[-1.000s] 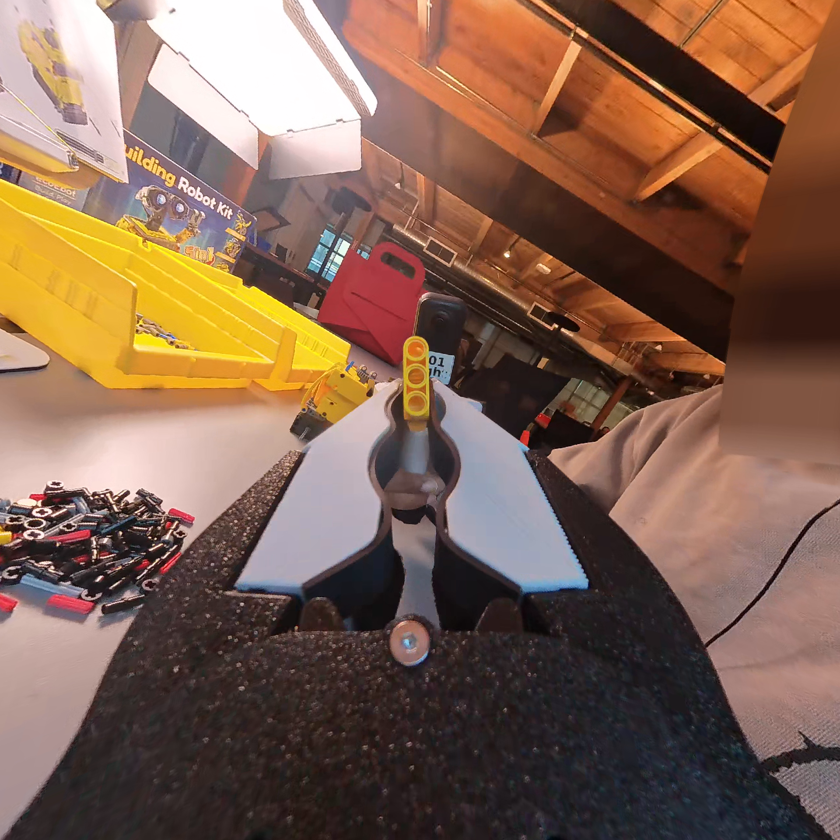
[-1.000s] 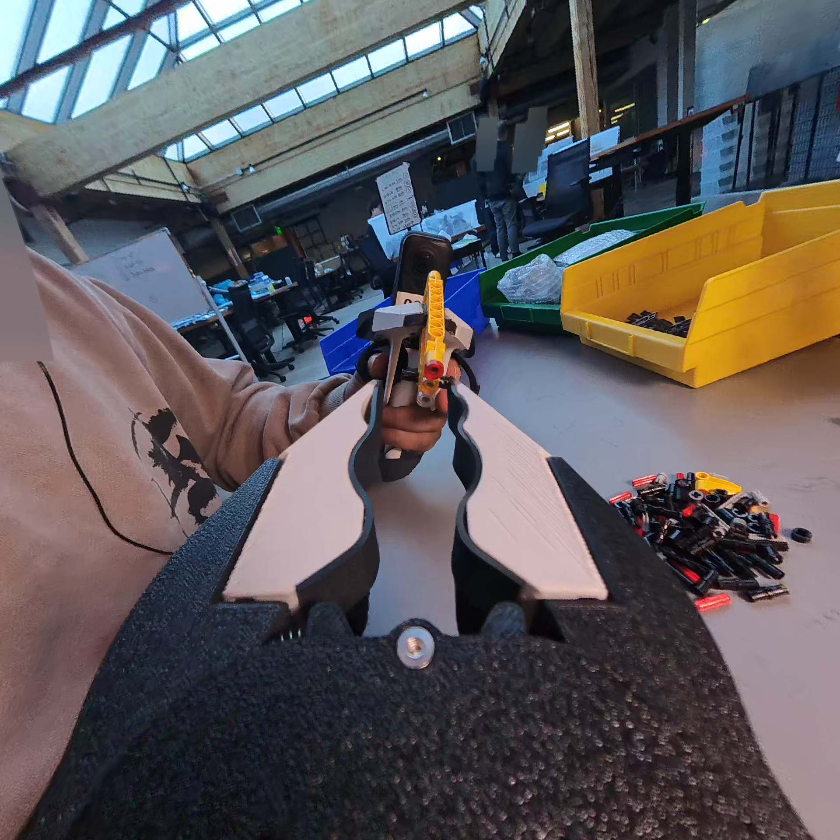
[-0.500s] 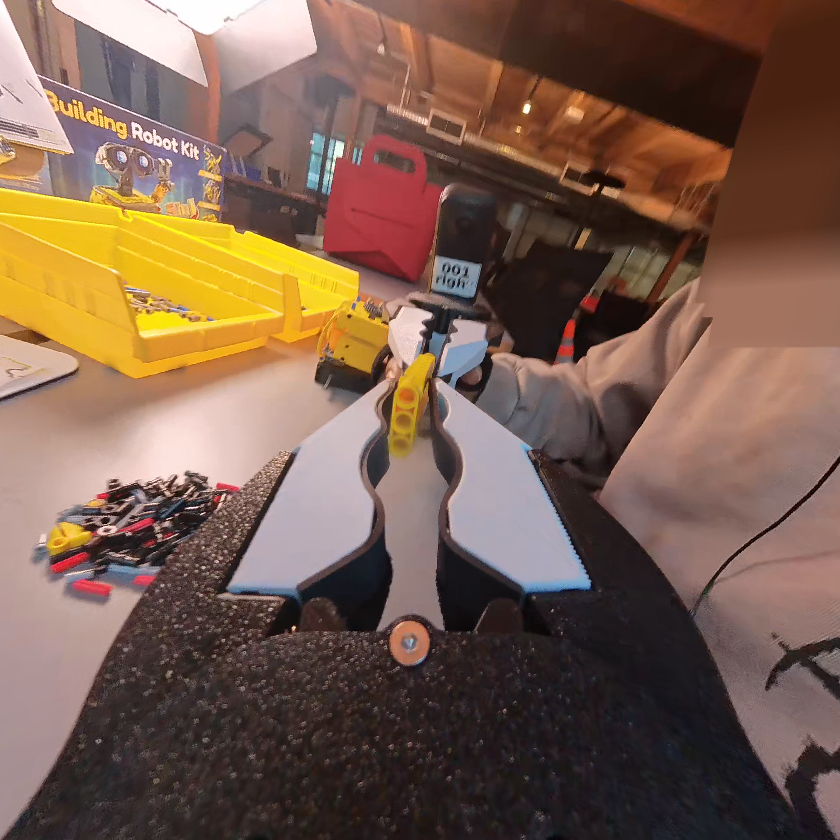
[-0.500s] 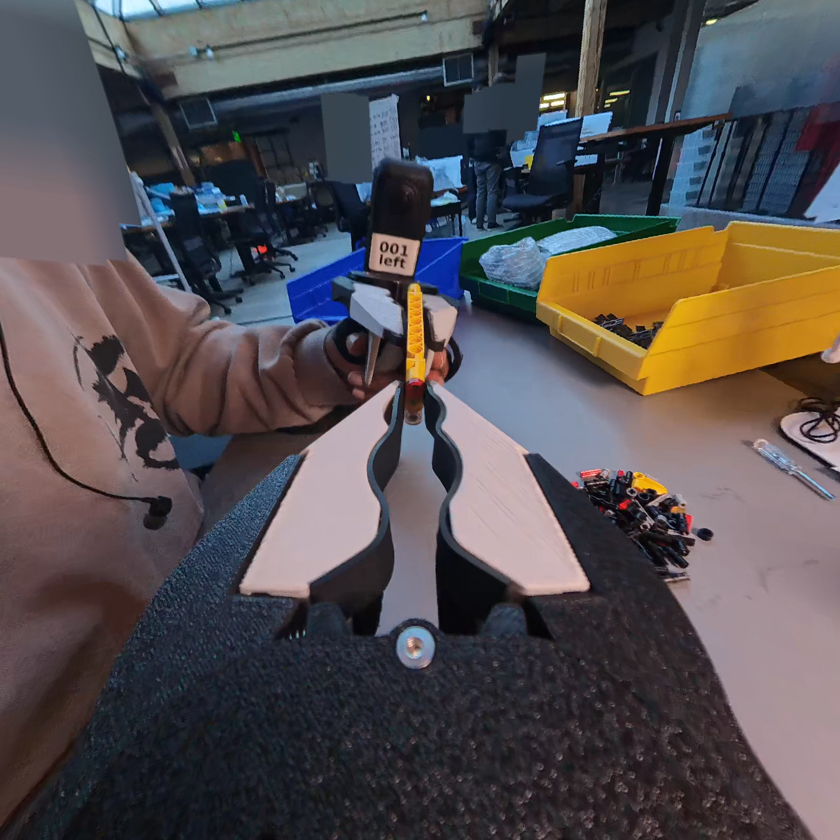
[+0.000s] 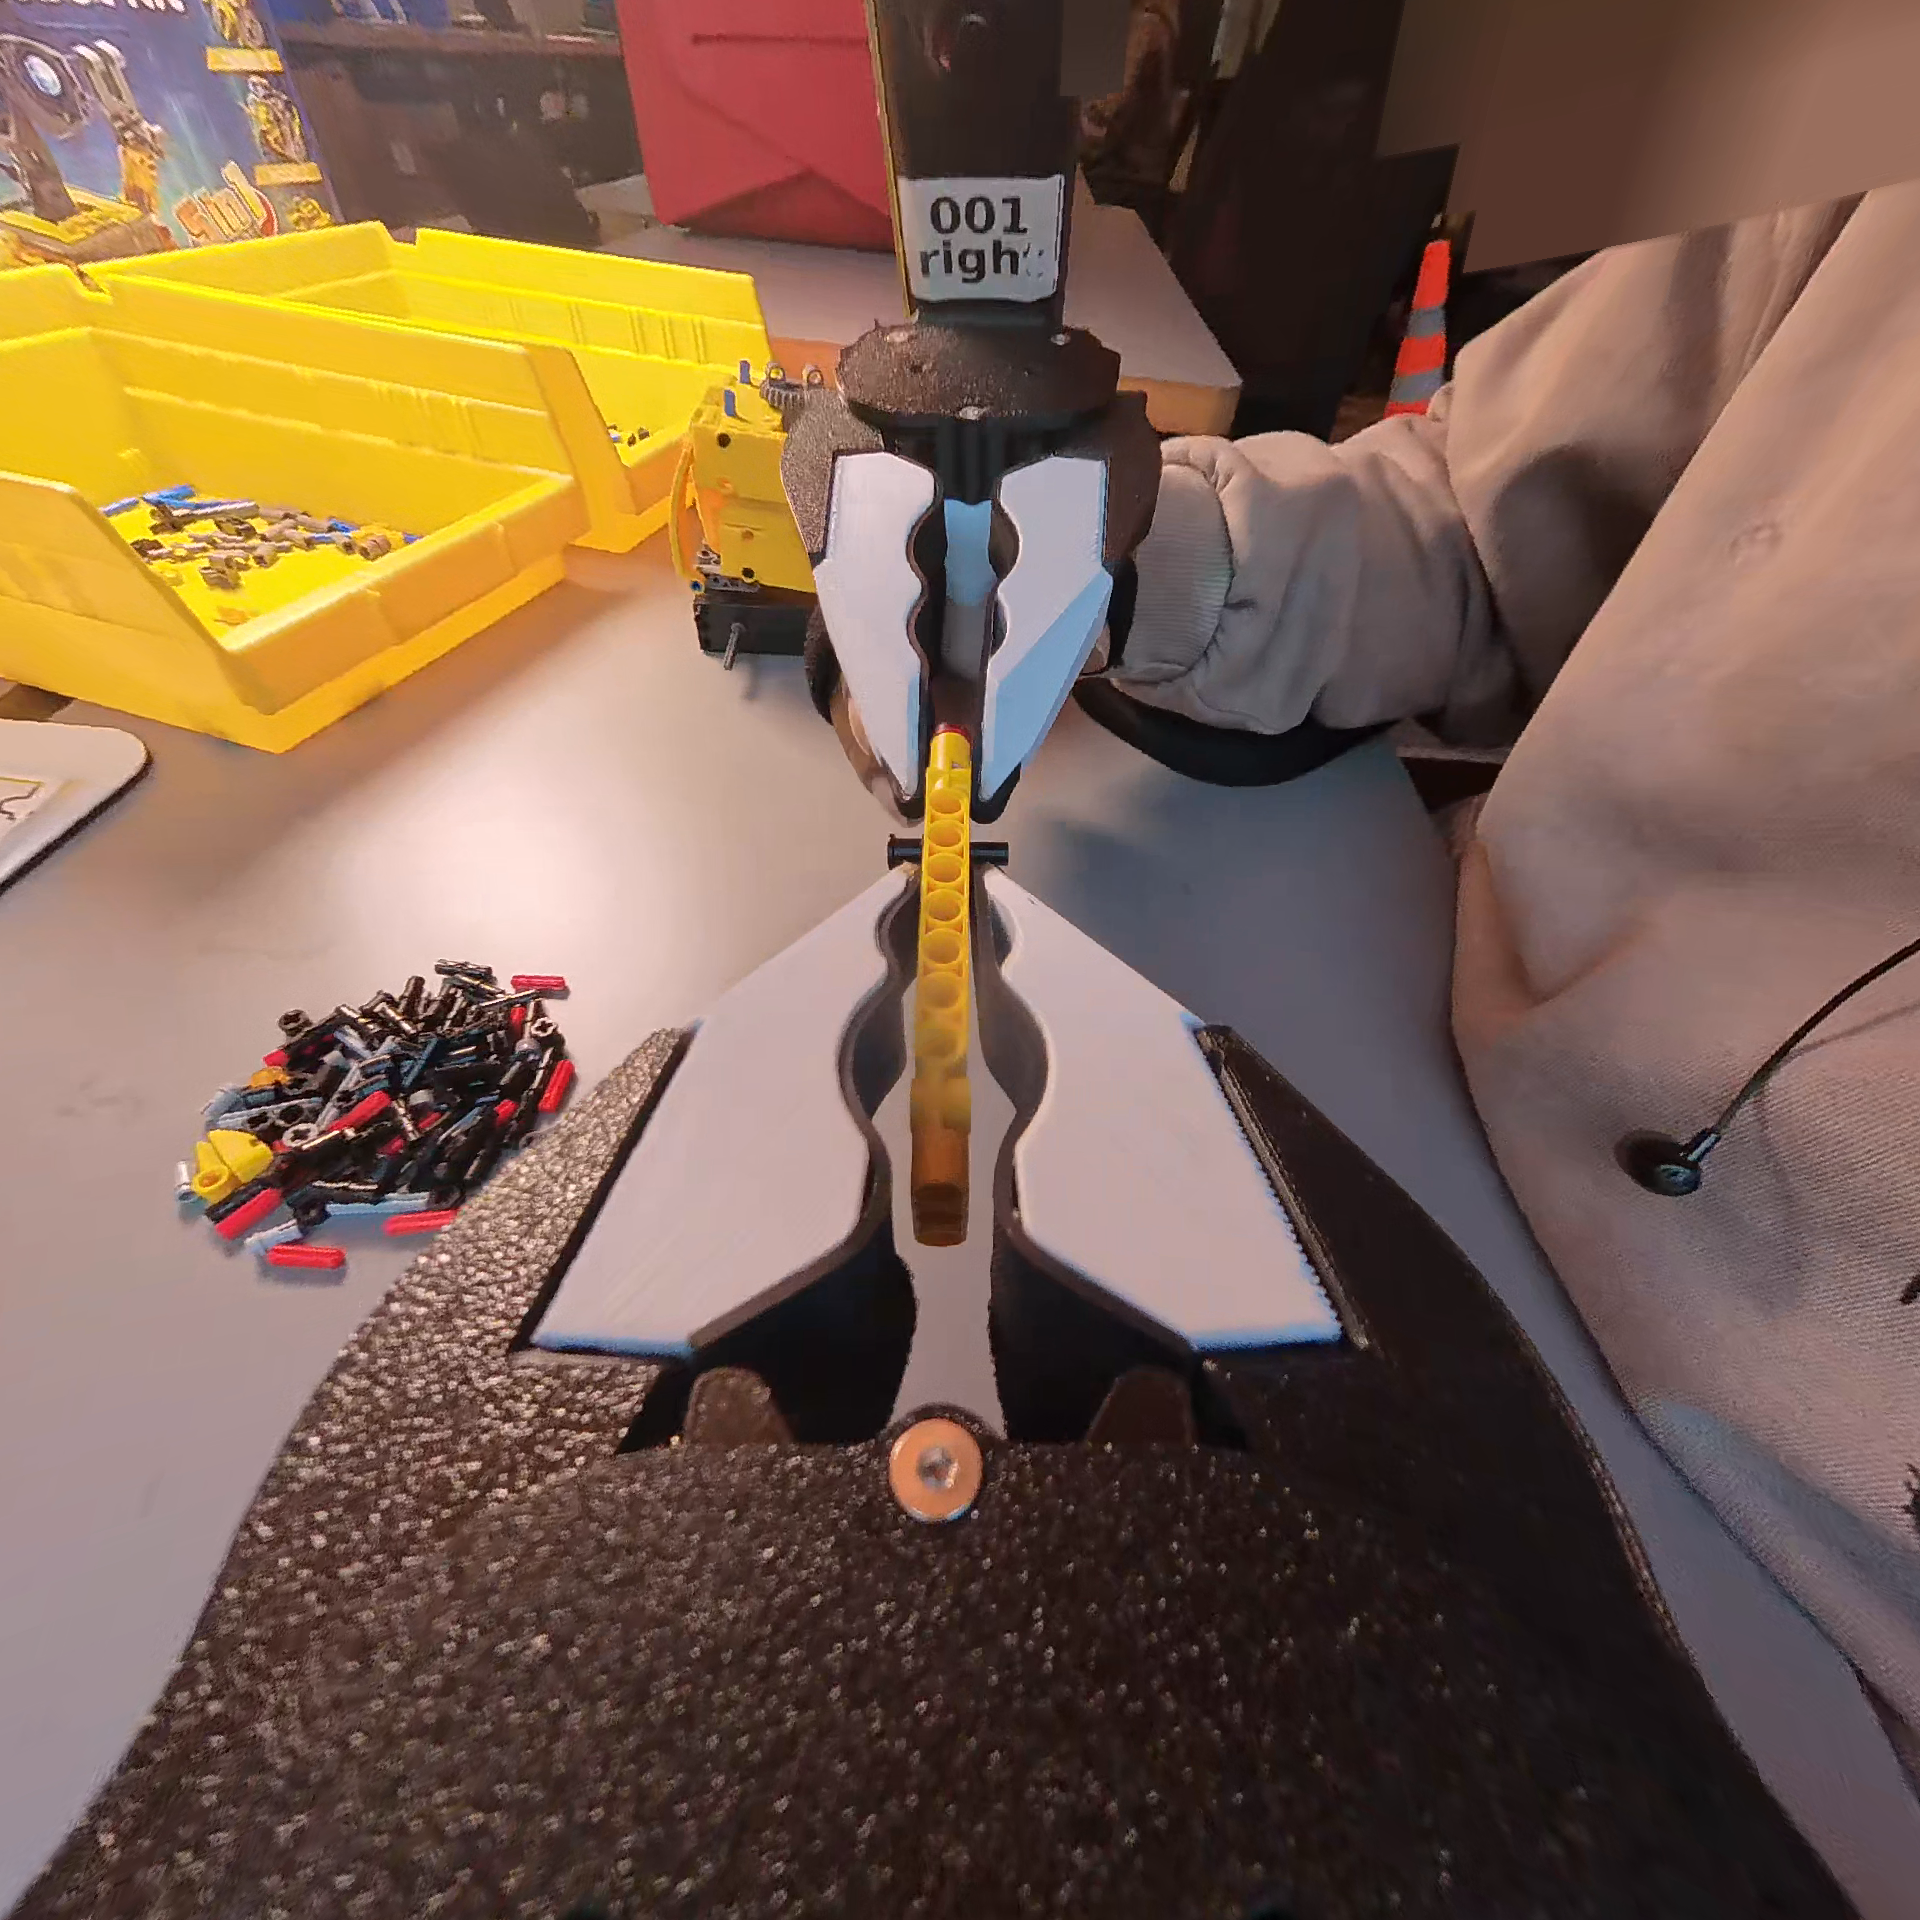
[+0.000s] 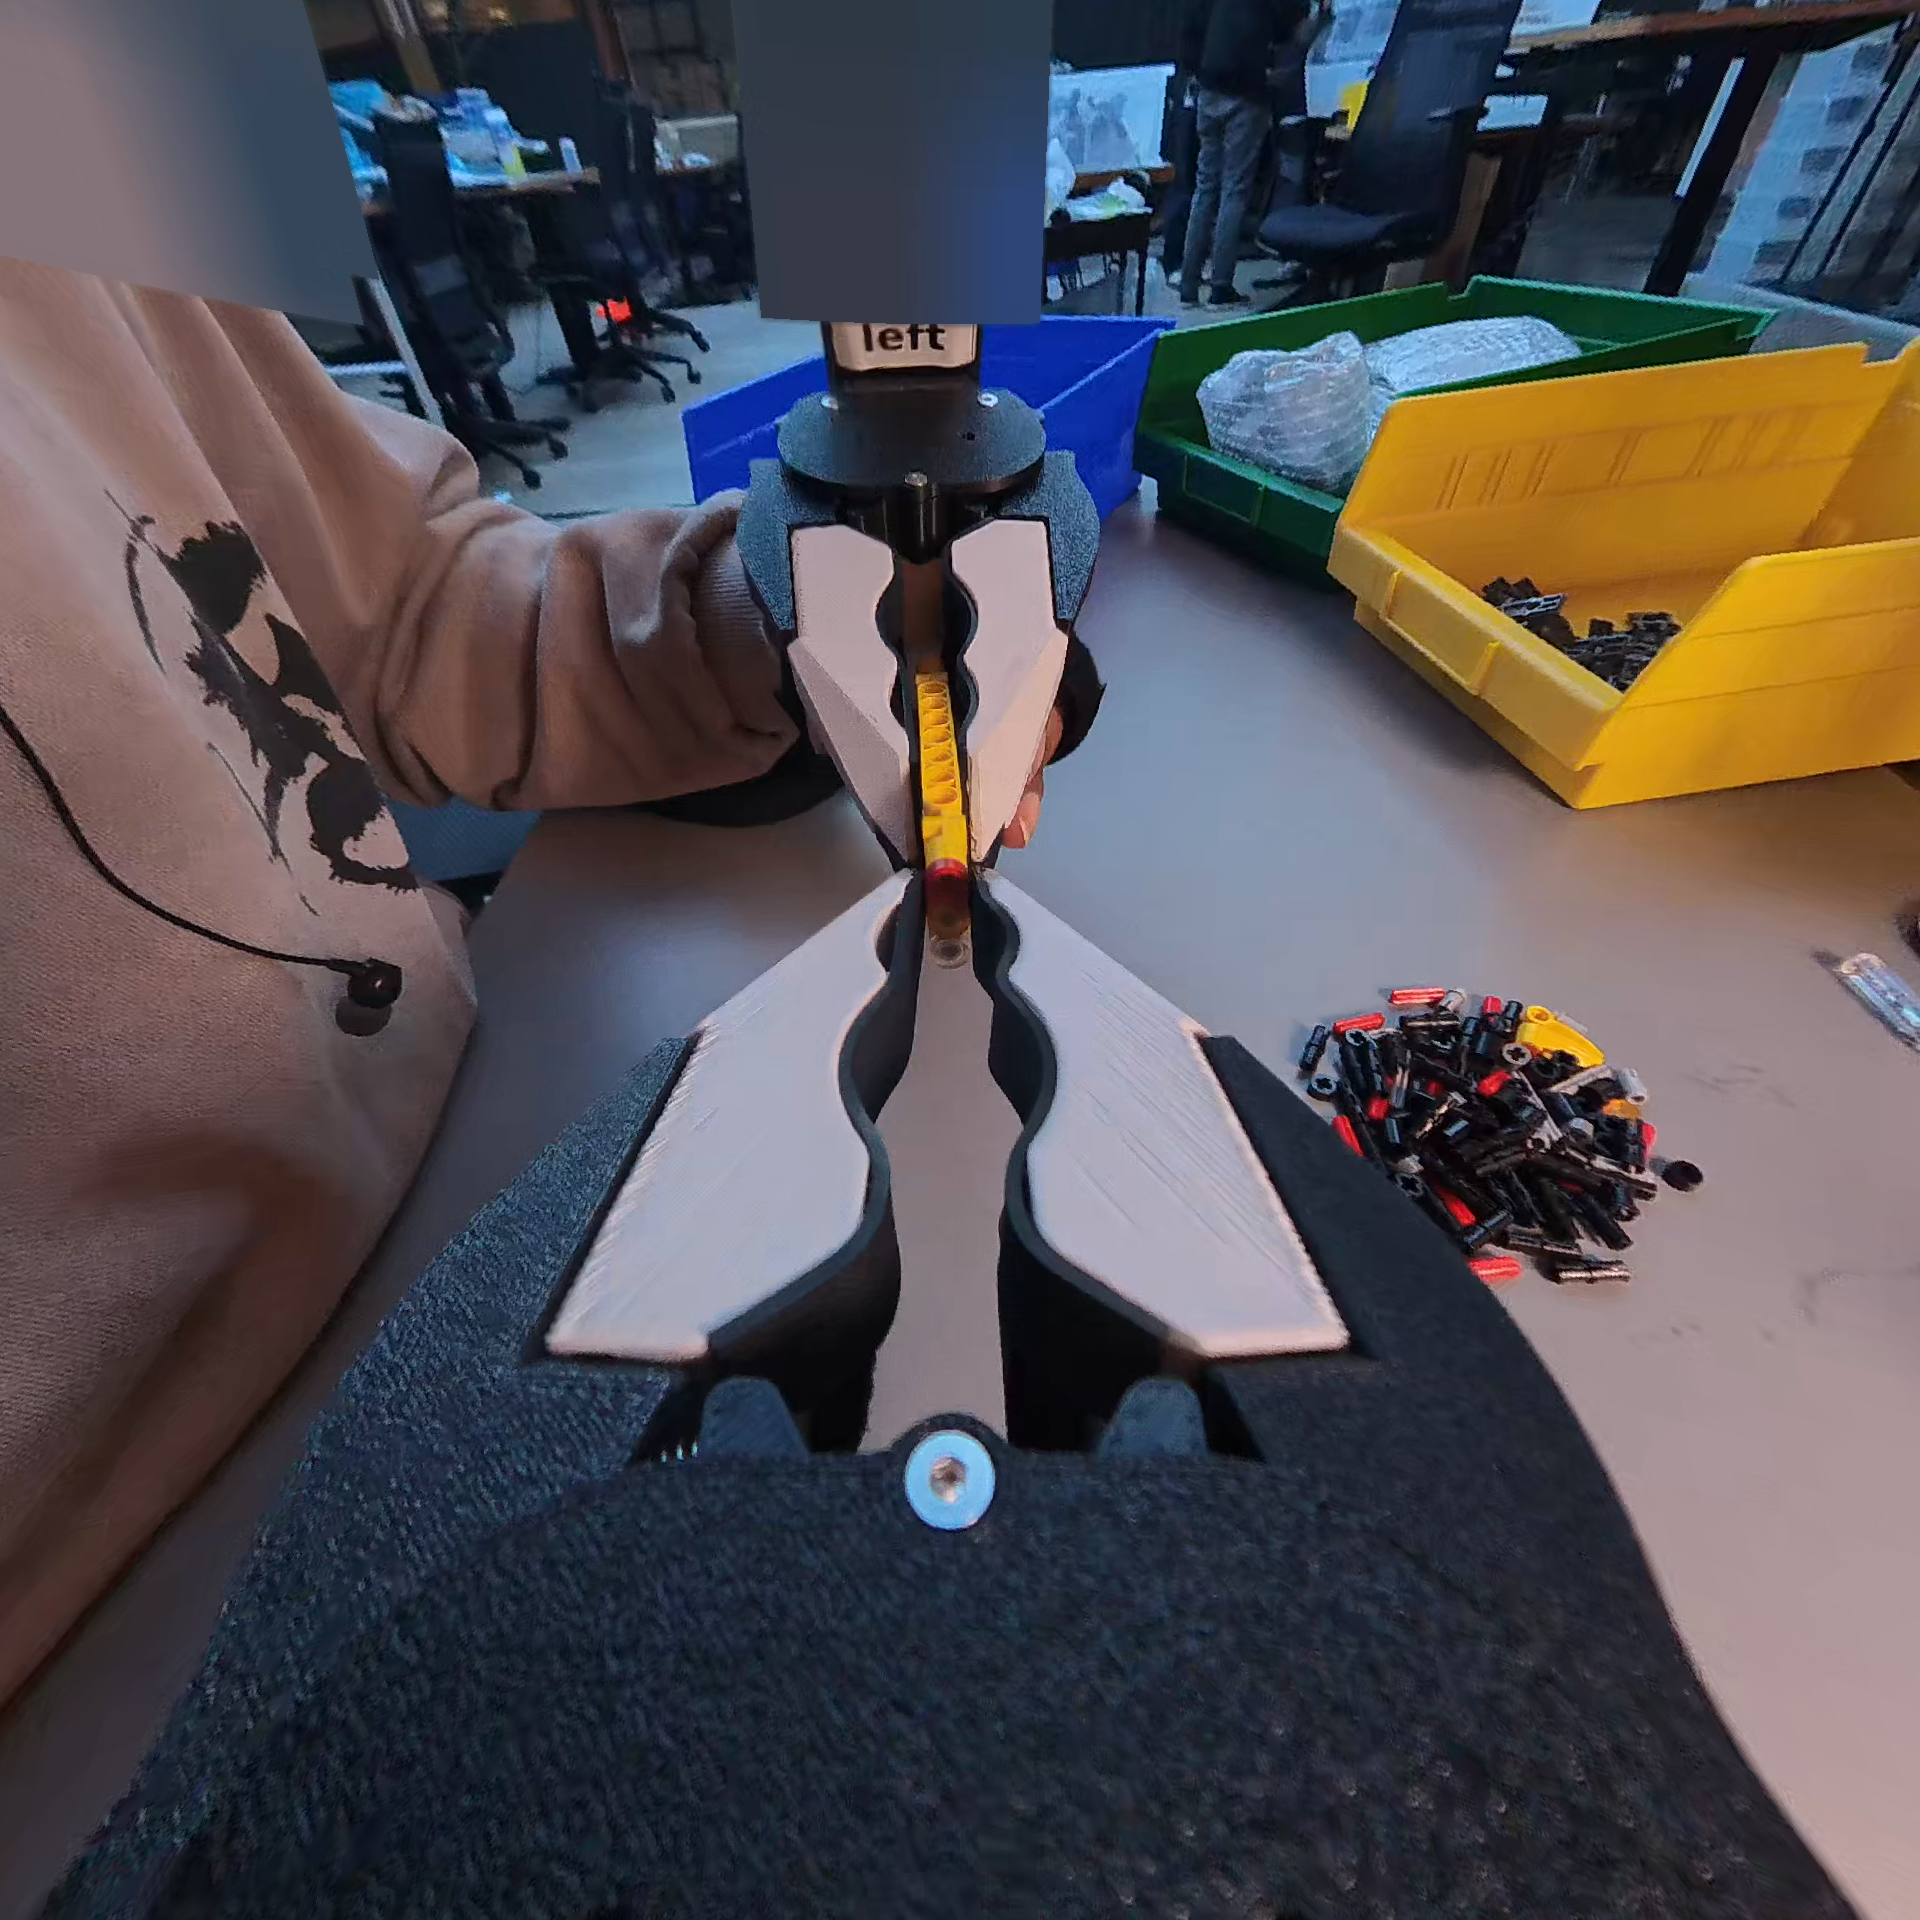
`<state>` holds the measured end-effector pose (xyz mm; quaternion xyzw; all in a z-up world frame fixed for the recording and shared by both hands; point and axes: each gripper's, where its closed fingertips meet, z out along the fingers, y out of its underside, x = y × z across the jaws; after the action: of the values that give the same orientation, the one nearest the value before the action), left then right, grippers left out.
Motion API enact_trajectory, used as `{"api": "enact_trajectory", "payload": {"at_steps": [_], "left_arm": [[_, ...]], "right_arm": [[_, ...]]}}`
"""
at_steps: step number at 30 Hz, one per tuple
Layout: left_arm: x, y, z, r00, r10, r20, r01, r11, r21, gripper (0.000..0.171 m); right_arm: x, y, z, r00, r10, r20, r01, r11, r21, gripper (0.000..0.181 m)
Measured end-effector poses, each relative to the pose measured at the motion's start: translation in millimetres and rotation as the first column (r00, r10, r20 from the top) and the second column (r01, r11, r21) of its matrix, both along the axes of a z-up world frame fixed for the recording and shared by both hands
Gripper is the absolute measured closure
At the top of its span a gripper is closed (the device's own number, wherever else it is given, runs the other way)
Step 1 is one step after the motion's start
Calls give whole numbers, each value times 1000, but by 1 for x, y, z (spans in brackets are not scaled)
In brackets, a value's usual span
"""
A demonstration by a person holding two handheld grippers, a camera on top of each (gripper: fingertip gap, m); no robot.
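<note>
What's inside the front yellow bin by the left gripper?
The front yellow bin holds scattered small grey, black and blue parts on its floor. Its near wall hides the front strip of the floor.

The right tool pinches a red pin at the yellow beam (held opposite by the left tool).

Open workshop w/ desks, office chairs, grey tabletop up front, dim light.

Glossy plastic yellow beam, smooth matt grey table, soft cloth sleeve.
</note>
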<state>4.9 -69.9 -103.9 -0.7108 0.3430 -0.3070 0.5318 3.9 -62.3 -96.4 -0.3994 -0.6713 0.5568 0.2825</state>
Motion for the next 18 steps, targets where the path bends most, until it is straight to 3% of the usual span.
{"api": "enact_trajectory", "payload": {"at_steps": [5,9,13,18], "left_arm": [[-4,5,8,993,20,112,-17,999,-31,165],[-11,14,14,987,92,134,-95,995,18,165],[-21,23,17,978,203,40,-207,967,146,165],[-28,31,19,919,367,-144,-292,879,378,165]], "right_arm": [[1,6,0,1000,-2,0,2,997,-71,163],[-4,7,-4,999,-31,25,34,993,-110,163],[-11,8,4,998,-52,44,63,954,-293,165],[-21,21,11,991,-118,70,137,836,-532,168]]}}
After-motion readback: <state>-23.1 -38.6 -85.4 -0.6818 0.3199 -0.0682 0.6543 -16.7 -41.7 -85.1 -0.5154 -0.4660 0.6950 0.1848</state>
